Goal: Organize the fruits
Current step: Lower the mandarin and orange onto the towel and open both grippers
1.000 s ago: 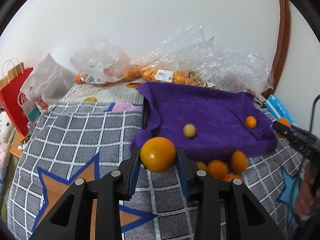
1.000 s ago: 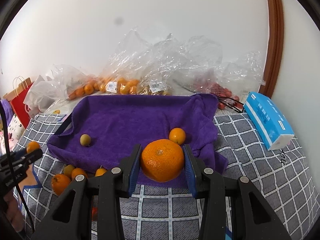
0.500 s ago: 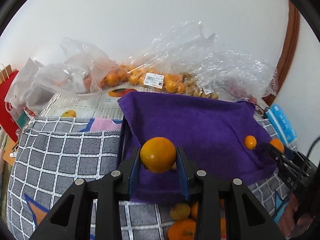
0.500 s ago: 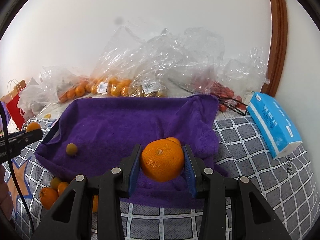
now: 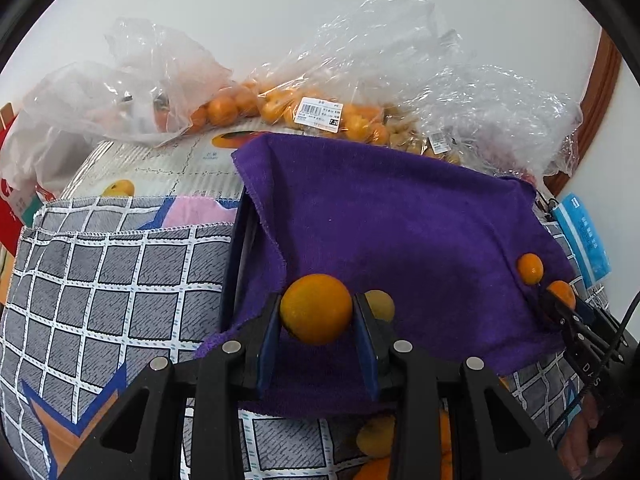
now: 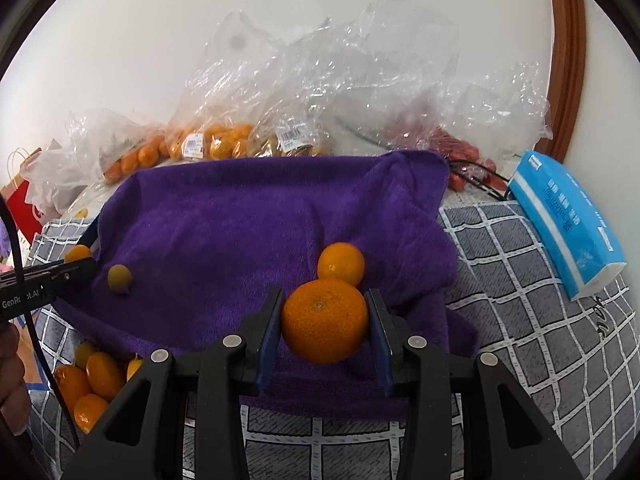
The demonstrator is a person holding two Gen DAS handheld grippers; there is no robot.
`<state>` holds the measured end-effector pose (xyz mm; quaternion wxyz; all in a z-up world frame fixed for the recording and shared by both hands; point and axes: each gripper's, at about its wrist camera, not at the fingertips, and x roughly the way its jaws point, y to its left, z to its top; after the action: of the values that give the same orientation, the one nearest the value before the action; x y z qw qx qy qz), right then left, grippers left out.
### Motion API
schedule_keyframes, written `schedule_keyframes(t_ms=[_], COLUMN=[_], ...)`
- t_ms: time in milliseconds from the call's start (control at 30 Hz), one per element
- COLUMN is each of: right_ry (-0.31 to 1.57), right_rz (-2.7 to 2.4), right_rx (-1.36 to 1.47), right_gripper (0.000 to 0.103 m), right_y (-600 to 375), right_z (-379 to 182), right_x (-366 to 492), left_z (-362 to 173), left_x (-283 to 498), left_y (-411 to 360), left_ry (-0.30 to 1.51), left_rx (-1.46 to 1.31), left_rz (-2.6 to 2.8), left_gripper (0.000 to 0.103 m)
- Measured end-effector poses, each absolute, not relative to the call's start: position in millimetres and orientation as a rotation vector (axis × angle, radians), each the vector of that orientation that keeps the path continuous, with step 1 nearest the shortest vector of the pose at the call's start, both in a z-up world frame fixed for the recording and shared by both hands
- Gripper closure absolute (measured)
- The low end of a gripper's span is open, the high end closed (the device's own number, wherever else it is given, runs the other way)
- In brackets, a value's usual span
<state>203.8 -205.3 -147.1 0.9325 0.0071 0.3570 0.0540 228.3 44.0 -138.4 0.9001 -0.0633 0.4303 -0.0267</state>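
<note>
My left gripper point(image 5: 316, 316) is shut on an orange point(image 5: 316, 309) and holds it over the near left part of the purple towel point(image 5: 400, 232). A small yellow-green fruit point(image 5: 380, 305) lies on the towel just right of it. My right gripper point(image 6: 325, 320) is shut on a larger orange point(image 6: 325, 320) over the towel's point(image 6: 248, 232) near right part. A small orange point(image 6: 341, 263) lies on the towel just beyond it. The yellow-green fruit point(image 6: 119, 278) shows at the towel's left, by the left gripper's tip point(image 6: 76, 258).
Several loose oranges point(image 6: 94, 380) lie on the checked cloth point(image 6: 540, 300) in front of the towel. Clear plastic bags of fruit point(image 6: 224, 144) line the back wall. A blue tissue pack point(image 6: 568, 216) lies at the right. A red paper bag point(image 6: 20, 204) stands far left.
Both grippers have moved forward over the purple towel with their oranges still held. The loose oranges have dropped to the lower edge of both views.
</note>
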Motion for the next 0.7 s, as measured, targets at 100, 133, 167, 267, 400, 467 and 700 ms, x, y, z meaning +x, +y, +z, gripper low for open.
schedule_keyframes(t_ms=[100, 133, 167, 267, 400, 467, 700], right_ry=[0.74, 0.745, 0.748, 0.764, 0.777, 0.776, 0.762], right_rz=[0.11, 0.108, 0.108, 0.106, 0.1, 0.097, 0.082], right_rx=[0.015, 0.017, 0.018, 0.026, 0.027, 0.026, 0.057], right_gripper=[0.063, 0.063, 0.063, 0.063, 0.063, 0.063, 0.062], right_y=[-205, -206, -206, -207, -207, -207, -212], right_z=[-150, -151, -152, -155, -158, -158, -156], right_x=[206, 207, 207, 210, 213, 213, 210], left_z=[-142, -143, -144, -146, -149, -150, -149], left_x=[231, 232, 233, 236, 239, 239, 237], left_y=[46, 46, 46, 46, 46, 47, 48], left_ry=[0.902, 0.906, 0.908, 0.912, 0.918, 0.912, 0.895], left_rx=[-0.132, -0.133, -0.134, -0.131, -0.127, -0.132, -0.145], left_rz=[-0.051, -0.048, -0.05, -0.055, -0.055, -0.061, -0.076], left_gripper=[0.07, 0.07, 0.07, 0.07, 0.07, 0.07, 0.07])
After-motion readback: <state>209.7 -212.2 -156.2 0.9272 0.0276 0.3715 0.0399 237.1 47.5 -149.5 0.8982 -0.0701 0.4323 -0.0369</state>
